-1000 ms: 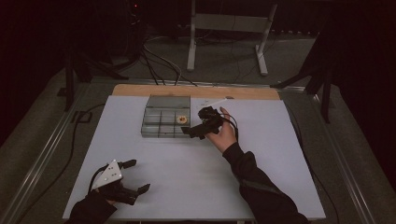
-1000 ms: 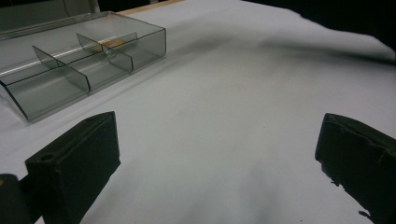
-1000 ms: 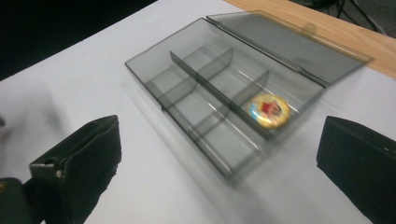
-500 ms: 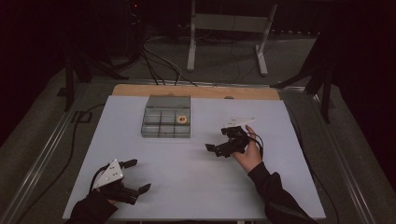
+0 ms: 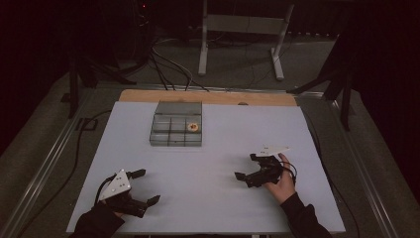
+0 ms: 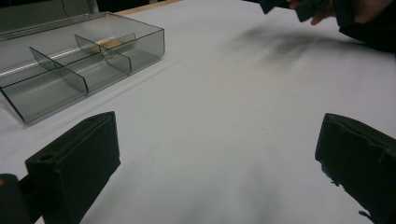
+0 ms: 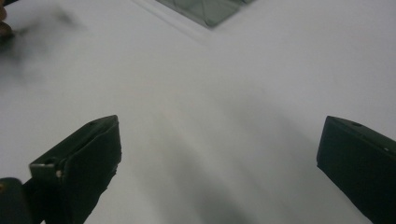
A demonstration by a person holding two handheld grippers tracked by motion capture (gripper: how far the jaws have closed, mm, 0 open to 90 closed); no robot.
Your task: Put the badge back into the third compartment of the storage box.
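Observation:
A clear grey compartment box (image 5: 168,138) stands at the back middle of the white table (image 5: 233,124), its lid tipped open behind it. One small round orange piece (image 5: 192,127) lies in a right-hand compartment; the left gripper view shows it (image 6: 109,44) behind the dividers of the box (image 6: 60,79). My left gripper (image 5: 145,187) rests open at the near left corner, nothing between its jaws (image 6: 219,158). My right gripper (image 5: 246,166) is open and empty at the near right, well clear of the box, over bare table (image 7: 219,163).
A wooden strip (image 5: 208,97) runs along the table's back edge. Metal rails flank the table; cables and a stand's legs (image 5: 237,49) lie on the dark floor beyond. A corner of the box (image 7: 210,9) shows at the top of the right gripper view.
My right gripper has pulled back from the box's right side to the near right of the table, open throughout. The left gripper has stayed put.

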